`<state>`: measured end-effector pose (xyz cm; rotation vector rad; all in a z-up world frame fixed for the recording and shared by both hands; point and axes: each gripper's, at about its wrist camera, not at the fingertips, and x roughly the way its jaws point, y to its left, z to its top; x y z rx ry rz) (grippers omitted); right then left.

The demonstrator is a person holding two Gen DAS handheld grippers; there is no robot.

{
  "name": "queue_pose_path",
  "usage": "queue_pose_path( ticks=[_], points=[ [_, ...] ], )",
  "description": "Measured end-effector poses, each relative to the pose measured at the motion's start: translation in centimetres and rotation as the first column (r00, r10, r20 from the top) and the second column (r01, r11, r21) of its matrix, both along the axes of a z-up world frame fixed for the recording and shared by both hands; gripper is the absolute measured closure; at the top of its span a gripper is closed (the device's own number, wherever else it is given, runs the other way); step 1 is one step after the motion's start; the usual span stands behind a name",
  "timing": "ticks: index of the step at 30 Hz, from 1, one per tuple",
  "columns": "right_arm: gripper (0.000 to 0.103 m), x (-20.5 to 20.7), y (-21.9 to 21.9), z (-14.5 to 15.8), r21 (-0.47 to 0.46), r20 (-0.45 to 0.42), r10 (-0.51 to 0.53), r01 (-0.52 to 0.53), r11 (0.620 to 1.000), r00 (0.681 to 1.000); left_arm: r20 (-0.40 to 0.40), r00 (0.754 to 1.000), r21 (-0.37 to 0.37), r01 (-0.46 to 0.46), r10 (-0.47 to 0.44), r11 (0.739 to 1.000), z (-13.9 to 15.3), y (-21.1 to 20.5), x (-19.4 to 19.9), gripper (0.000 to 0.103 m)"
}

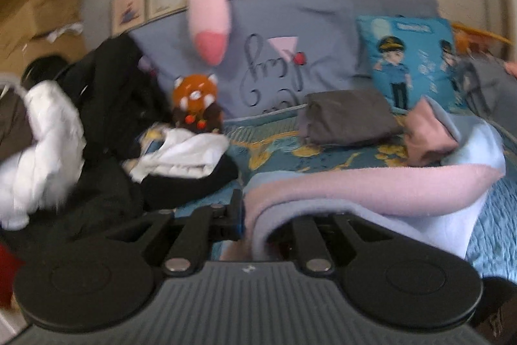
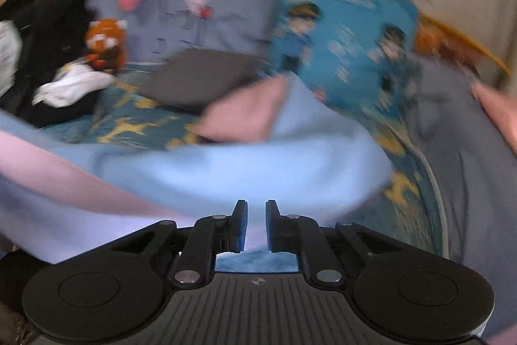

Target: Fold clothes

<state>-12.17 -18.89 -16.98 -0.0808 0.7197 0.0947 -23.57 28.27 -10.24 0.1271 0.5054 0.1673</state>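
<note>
Now the left hand-held gripper clamps the pink-blue garment; the right hand-held gripper stands slightly apart.

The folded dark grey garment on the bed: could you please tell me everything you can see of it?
The folded dark grey garment is a flat, roughly rectangular stack of plain, matte cloth, its layered folds showing along the left edge. It lies on the teal bedspread with yellow figures, in front of the grey pillow and left of the blue cartoon cushion. A pink cloth corner sits at its right end. Neither gripper touches it.
</note>
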Motion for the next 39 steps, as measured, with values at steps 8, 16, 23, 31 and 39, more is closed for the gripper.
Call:
queue_pose_path(
  ticks=[8,16,23,31,39],
  points=[
    [0.080,0.8,-3.9,-4.0,0.136,-0.124,-0.077,0.094,0.986,0.989,0.014,0.954,-0.125,-0.294,0.298,0.948,-0.4,7.8,-2.5,0.084],
    [0.067,4.0,-7.5,-10.6,0.573,-0.282,-0.150,0.292,0.766,0.948,-0.008,0.947,-0.038,-0.321,0.321,0.946,0.3,8.8,-2.0,0.084],
    [0.057,4.0,-10.6,-17.5,0.851,-0.435,-0.180,0.468,0.239,0.882,0.038,0.921,-0.032,-0.386,0.387,0.922,4.1,11.6,0.0,0.083],
    [0.027,3.6,-9.9,-17.1,0.880,-0.413,-0.204,0.447,0.162,0.887,0.022,0.915,0.002,-0.402,0.402,0.916,4.4,11.8,0.6,0.083],
    [0.009,1.8,-12.7,-18.7,0.902,-0.432,-0.231,0.421,-0.096,0.872,0.016,0.917,-0.003,-0.398,0.398,0.918,3.6,11.7,0.8,0.083]
  ],
)
